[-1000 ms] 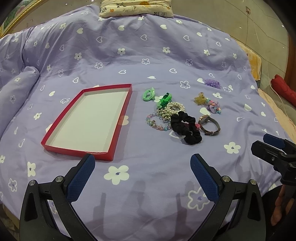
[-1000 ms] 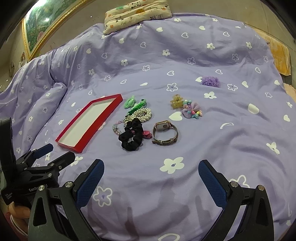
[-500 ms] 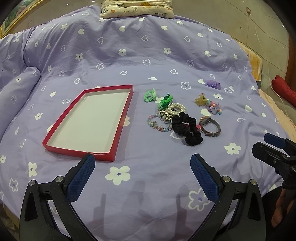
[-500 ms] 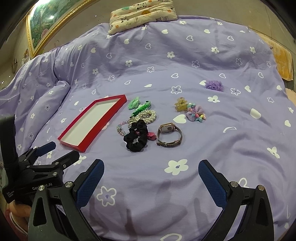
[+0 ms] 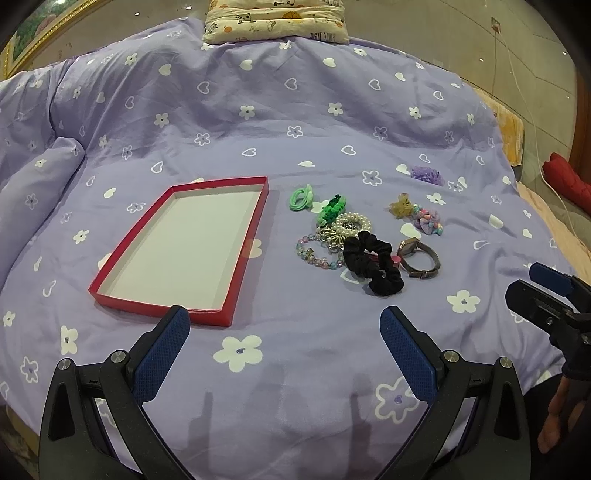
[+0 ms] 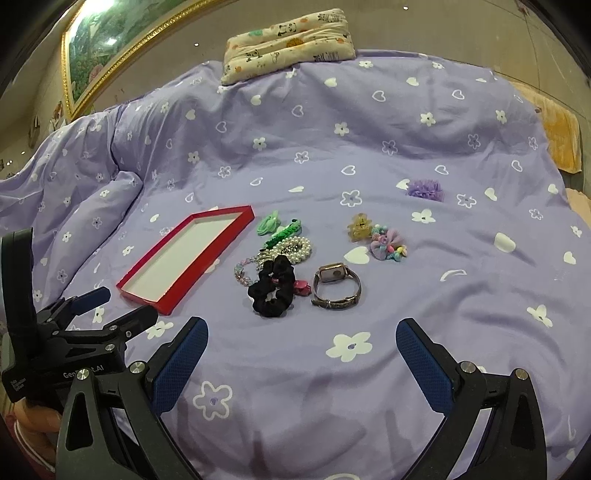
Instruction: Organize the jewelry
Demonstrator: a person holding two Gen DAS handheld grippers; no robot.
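A red tray (image 5: pixel 245 236) with a white floor lies empty on the purple bedspread; it also shows in the right wrist view (image 6: pixel 173 291). To its right lies a cluster: a black scrunchie (image 5: pixel 373 264), a watch (image 5: pixel 419 256), a pearl bracelet (image 5: pixel 352 223), a bead bracelet (image 5: pixel 314 254), green hair ties (image 5: pixel 301 197) and a yellow bear clip (image 5: pixel 400 208). The scrunchie (image 6: pixel 273 291) and watch (image 6: pixel 336 286) lie ahead of my right gripper (image 6: pixel 301 354). My left gripper (image 5: pixel 284 343) is open and empty, near the tray's front corner. The right gripper is open and empty too.
A purple flower clip (image 5: pixel 426 173) lies apart at the far right. A patterned pillow (image 5: pixel 277 18) sits at the bed's far end. A folded ridge of bedspread (image 5: pixel 33 184) rises at the left. A red cloth (image 5: pixel 565 181) lies off the bed's right side.
Both grippers have drawn back and tilted slightly, so the tray and jewelry sit lower and a little smaller in view. Nothing on the bed has moved.
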